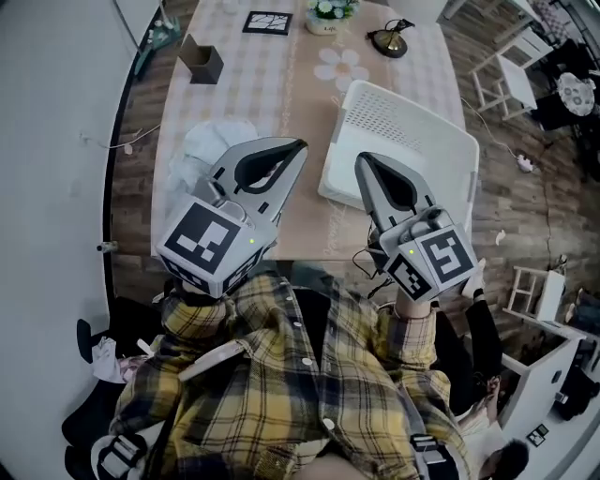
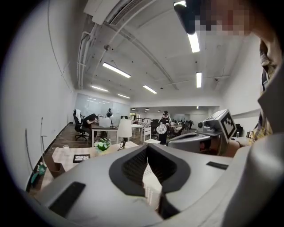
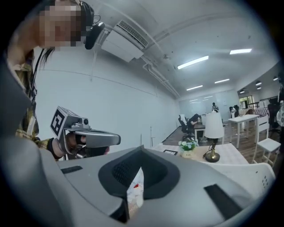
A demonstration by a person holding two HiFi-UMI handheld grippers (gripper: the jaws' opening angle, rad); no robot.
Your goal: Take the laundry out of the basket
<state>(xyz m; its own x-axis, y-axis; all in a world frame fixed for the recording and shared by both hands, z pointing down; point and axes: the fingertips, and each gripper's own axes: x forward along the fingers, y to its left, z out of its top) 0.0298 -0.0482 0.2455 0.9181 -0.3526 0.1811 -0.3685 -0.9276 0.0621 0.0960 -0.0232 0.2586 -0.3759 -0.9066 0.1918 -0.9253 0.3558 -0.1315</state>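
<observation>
Left hand-held gripper (image 1: 301, 144): grey jaws fully together, nothing between them; its own view (image 2: 147, 146) shows only a thin slit of counter between the pads. It is held up close to the person's chest, pointing away over the near counter edge. Right hand-held gripper (image 1: 361, 157): jaws also closed tight on nothing, confirmed in its own view (image 3: 142, 147). It is just right of the left one, the two side by side and apart.

Below them is the person's yellow plaid shirt (image 1: 281, 394).

Beyond them is the counter with a beige checked cloth (image 1: 253, 89). The white perforated plastic laundry basket (image 1: 398, 117) sits on the counter's right side, near the edge. The crumpled white laundry (image 1: 214, 139) lies on the counter left of the basket, outside it, partly hidden behind the left hand-held gripper.

At the far end of the counter: brown open box (image 1: 202, 61) on the left, black square frame (image 1: 267, 22), white pot of flowers (image 1: 330, 11) and small brass lamp (image 1: 389, 39) on the right.
</observation>
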